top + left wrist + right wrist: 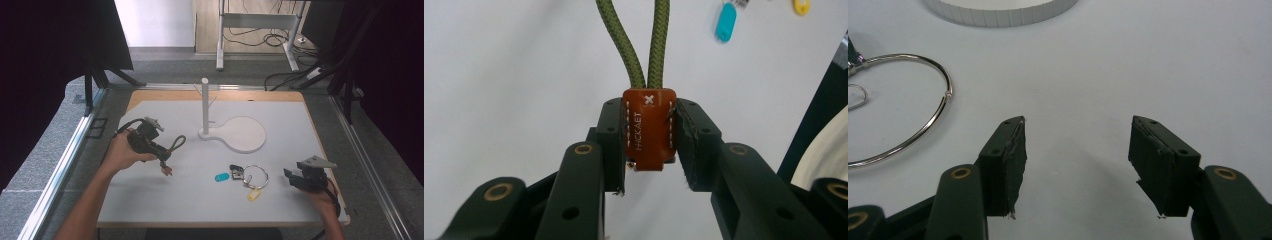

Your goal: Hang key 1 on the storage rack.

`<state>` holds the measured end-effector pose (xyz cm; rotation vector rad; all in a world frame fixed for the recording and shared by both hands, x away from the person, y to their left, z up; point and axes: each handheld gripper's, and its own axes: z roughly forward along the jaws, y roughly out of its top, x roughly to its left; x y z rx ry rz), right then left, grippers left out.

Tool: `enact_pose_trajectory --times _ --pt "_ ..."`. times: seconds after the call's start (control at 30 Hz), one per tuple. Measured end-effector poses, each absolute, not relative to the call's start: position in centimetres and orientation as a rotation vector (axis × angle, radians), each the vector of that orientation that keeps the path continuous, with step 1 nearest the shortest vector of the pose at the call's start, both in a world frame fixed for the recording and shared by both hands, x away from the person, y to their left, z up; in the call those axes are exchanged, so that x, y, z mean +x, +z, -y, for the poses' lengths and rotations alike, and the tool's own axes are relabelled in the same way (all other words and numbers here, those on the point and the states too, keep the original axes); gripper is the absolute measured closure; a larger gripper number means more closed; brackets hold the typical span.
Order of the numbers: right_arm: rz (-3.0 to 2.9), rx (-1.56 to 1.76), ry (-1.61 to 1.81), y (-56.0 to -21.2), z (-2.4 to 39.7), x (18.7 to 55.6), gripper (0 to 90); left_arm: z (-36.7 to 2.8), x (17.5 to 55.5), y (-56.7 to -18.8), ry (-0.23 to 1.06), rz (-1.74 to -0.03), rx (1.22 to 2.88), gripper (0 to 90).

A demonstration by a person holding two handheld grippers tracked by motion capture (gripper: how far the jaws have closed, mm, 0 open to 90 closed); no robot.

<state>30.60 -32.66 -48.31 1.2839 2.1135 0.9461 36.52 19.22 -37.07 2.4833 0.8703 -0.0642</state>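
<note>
Meanwhile the left claw (650, 145), raised over the desk (150, 200) with its hand tilted rightward, pinched a brown leather tab (649, 129) on an olive cord loop (176, 144); the right claw (1075, 165) rested wide apart beside the key ring (256, 176).

Each gripper (1075, 167) is built with two black jaws, fitted with brass-coloured rivets, small screw holes and worn pads (1014, 165).

Wide bare worktop (165, 200) along the near left, open passage there. Far centre, the upright white post (205, 105) on its round base (245, 134) blocks the way. Near centre, the key ring (255, 176) with blue tag (221, 177) and yellow tag (254, 194) clutters the lane between both tongs.
</note>
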Motion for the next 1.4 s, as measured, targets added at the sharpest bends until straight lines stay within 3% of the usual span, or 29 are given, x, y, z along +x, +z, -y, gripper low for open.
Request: enact_pose_trajectory --times 0.47,1.4 --pt "-2.117 1.314 1.001 -48.3 32.8 30.7 40.1 -20.1 38.8 -34.6 -0.064 -0.872 2.405 67.1" --pt "-2.109 1.345 0.99 -48.2 33.0 30.8 39.9 -19.9 42.3 -32.7 -0.079 -0.87 2.41 67.1"
